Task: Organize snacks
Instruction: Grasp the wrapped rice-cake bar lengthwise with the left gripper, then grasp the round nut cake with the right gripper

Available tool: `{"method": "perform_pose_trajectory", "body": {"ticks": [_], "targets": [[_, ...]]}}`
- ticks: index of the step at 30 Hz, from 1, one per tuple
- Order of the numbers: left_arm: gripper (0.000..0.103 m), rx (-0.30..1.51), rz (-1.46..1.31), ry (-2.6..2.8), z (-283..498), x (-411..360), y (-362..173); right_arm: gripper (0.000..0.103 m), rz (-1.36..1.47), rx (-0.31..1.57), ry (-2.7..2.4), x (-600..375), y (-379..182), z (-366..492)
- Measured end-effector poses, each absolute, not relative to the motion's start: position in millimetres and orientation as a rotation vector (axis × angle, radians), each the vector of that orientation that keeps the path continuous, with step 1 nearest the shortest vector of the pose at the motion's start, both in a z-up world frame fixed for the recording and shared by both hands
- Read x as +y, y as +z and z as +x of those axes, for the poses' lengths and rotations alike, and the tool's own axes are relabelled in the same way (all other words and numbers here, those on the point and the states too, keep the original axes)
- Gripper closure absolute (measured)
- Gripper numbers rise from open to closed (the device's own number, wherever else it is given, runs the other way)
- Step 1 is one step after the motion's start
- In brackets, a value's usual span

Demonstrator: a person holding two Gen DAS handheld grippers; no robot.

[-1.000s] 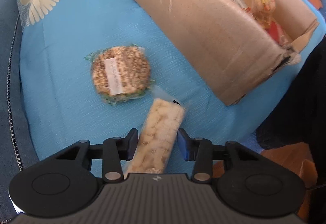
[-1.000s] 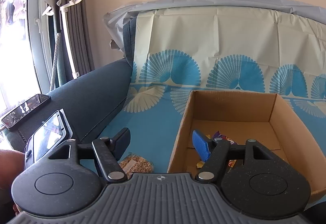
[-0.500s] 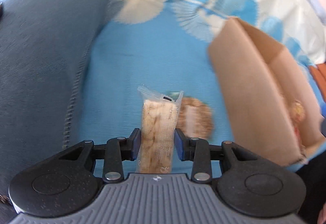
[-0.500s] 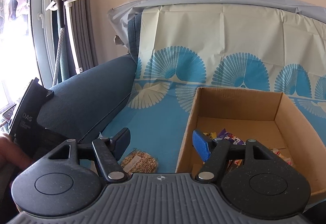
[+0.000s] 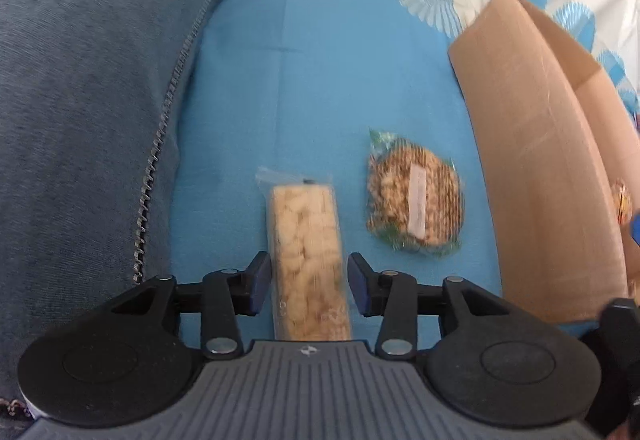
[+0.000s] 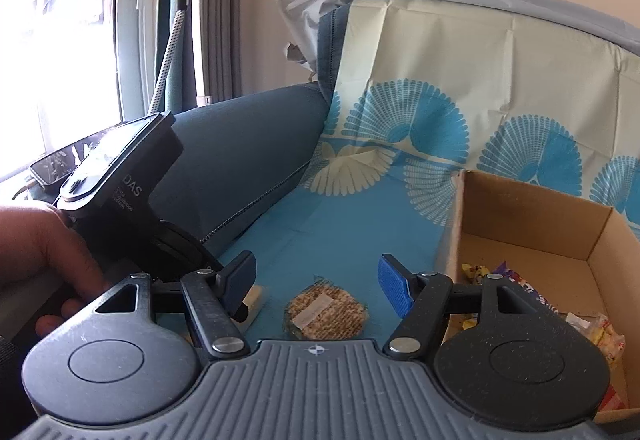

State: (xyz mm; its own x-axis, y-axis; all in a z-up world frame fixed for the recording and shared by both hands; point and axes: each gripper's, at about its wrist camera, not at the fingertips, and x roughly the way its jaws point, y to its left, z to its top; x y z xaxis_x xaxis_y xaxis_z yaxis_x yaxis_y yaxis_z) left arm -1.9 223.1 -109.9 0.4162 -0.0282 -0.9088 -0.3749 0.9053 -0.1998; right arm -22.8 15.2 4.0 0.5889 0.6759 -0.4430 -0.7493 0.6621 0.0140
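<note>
On the left a dark blue sofa arm (image 5: 80,100) is seen, w/ the blue patterned cover (image 5: 320,80) spread beside it. The left gripper (image 5: 306,282) is pointed down at the long snack bar (image 5: 306,252), which lies on the cover between the jaws. The jaws have just been opening; a thin gap shows on each side of the bar, so it is judged released, not held. Just to the right lies the round grain cake (image 5: 416,200) in its clear wrap, near the cardboard box (image 5: 532,160), where other snacks are already kept.

The right gripper (image 6: 316,282) hangs open and empty, approx. above the round cake.

Step in hand: prob. the bar is re-seated for a better hold. Next, the jaws must be closed firmly on it, then it is to be lifted over the box wall.
</note>
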Motion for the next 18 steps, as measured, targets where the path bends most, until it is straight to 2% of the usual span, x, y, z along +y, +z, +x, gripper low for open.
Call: {"method": "perform_pose_trajectory", "body": {"ticks": [4,9,15,18], "targets": [[0.063,1.157,-0.432,0.23,-1,228,-114,0.033,-0.213,0.46,0.839,32,-3,-22],[0.063,1.085,-0.396,0.343,-14,225,-102,0.03,-0.242,0.489,0.81,50,-15,-15],[0.063,1.113,-0.467,0.363,-17,237,-106,0.028,-0.27,0.525,0.766,71,-39,-1],[0.063,1.107,-0.452,0.368,-15,235,-106,0.024,-0.288,0.531,0.758,81,-48,5]]}}
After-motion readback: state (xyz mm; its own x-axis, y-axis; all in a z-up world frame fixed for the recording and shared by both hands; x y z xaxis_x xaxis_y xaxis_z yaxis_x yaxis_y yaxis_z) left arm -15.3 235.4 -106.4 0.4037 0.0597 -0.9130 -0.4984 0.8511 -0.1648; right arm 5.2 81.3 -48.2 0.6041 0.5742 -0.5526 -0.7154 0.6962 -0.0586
